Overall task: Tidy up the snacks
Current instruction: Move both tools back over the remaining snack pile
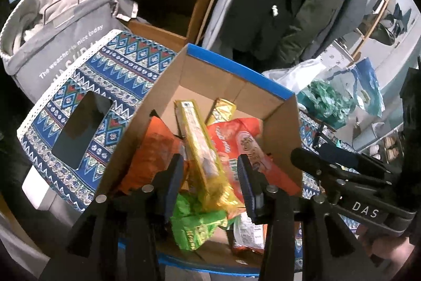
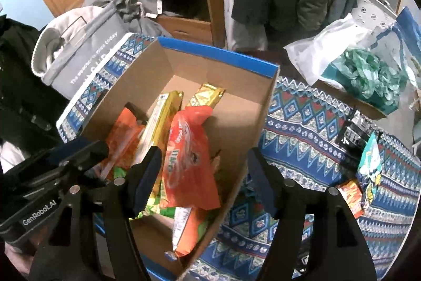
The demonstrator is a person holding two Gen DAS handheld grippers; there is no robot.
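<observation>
An open cardboard box with a blue rim [image 1: 236, 62] [image 2: 218, 57] sits on a patterned cloth and holds several snack packs. My left gripper [image 1: 210, 178] is open above the box, its fingers on either side of a long yellow pack [image 1: 200, 146] without touching it. An orange-red bag [image 1: 236, 138] [image 2: 186, 162], a green pack [image 1: 194, 225] and a gold bar [image 2: 208, 94] also lie inside. My right gripper [image 2: 202, 175] is open and empty over the box's right wall. Loose snack packs [image 2: 368, 162] lie on the cloth to the right.
A patterned blue tablecloth [image 2: 315, 123] covers the table. A grey fabric laundry bag [image 1: 60, 44] stands at the left. A dark phone [image 1: 81, 128] lies on the cloth. Plastic bags with green contents [image 2: 363, 75] sit at the back right. Coats hang behind.
</observation>
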